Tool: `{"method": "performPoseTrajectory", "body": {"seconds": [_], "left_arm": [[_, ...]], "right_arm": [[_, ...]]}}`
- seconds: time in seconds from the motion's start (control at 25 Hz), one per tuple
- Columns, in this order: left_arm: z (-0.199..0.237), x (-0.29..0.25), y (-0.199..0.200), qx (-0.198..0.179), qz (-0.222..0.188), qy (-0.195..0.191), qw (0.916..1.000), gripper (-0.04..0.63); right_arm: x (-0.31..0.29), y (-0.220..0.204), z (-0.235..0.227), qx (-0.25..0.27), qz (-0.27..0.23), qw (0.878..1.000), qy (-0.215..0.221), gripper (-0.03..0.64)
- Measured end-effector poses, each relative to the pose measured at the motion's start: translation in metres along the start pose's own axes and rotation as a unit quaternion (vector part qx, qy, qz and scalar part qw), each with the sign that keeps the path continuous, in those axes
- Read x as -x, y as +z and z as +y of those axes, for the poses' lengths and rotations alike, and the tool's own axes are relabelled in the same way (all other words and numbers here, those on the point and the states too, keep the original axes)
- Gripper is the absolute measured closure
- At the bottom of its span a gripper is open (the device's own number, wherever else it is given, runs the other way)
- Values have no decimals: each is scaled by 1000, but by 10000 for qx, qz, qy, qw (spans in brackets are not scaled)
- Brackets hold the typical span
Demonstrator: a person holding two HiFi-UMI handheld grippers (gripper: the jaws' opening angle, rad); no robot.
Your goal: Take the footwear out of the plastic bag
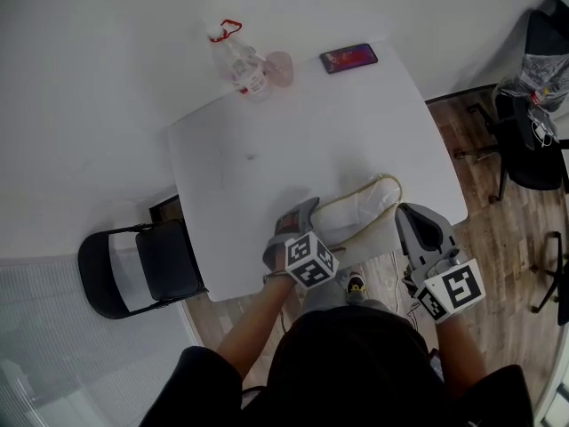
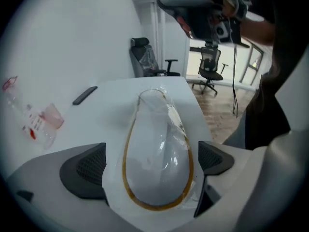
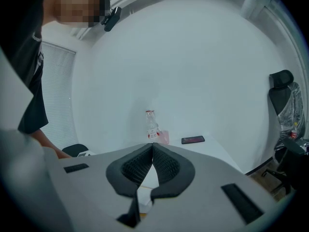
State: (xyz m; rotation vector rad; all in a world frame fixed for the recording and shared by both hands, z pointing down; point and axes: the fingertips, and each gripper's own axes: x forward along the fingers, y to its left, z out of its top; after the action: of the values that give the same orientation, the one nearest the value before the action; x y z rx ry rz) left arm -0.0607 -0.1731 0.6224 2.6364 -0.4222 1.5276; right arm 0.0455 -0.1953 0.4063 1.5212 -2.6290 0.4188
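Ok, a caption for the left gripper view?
Open left hand-held gripper straddling the bagged white slipper on the white table.

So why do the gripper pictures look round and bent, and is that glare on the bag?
Left gripper view: the wide-angle lens rounds the picture and darkens the corners, and there are bright glare streaks on the plastic bag. Right gripper view: same rounding, dark rim. Head view: soft, even light, faint shadows.

Clear bottle (image 1: 238, 60), pink cup (image 1: 279, 68), phone (image 1: 348, 58) at far edge of white table (image 1: 267, 149); black chair (image 1: 133, 269) beside
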Motion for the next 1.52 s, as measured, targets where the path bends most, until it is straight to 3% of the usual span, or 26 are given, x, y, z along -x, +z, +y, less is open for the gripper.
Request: {"method": "performPoseTrajectory", "body": {"seconds": [0.08, 0.28, 0.64, 1.04, 1.24, 1.4, 1.52], "left_arm": [[-7, -14, 1, -379, 306, -210, 9986, 25], [-14, -35, -9, -726, 860, -641, 9916, 25], [-14, -42, -12, -320, 1048, -1151, 9873, 26], [-8, -38, -13, -317, 558, -1085, 9920, 26], [-1, -23, -6, -236, 234, -991, 9945, 28], [3, -9, -9, -66, 198, -1060, 9941, 28], [16, 5, -4, -4, -30, -743, 9972, 28]], "right_arm": [[-2, 1, -5, 3, 28, 9999, -103, 601], [0, 5, -17, 7, 55, 9991, -419, 601], [-12, 8, -25, 22, 149, 9978, -653, 601], [-36, 7, -33, 193, 309, 9973, -630, 601], [-30, 15, -59, 264, 282, 9972, -645, 601], [-29, 17, -76, 355, 326, 9977, -469, 601], [-30, 14, -82, 435, 397, 9980, -238, 601]]}}
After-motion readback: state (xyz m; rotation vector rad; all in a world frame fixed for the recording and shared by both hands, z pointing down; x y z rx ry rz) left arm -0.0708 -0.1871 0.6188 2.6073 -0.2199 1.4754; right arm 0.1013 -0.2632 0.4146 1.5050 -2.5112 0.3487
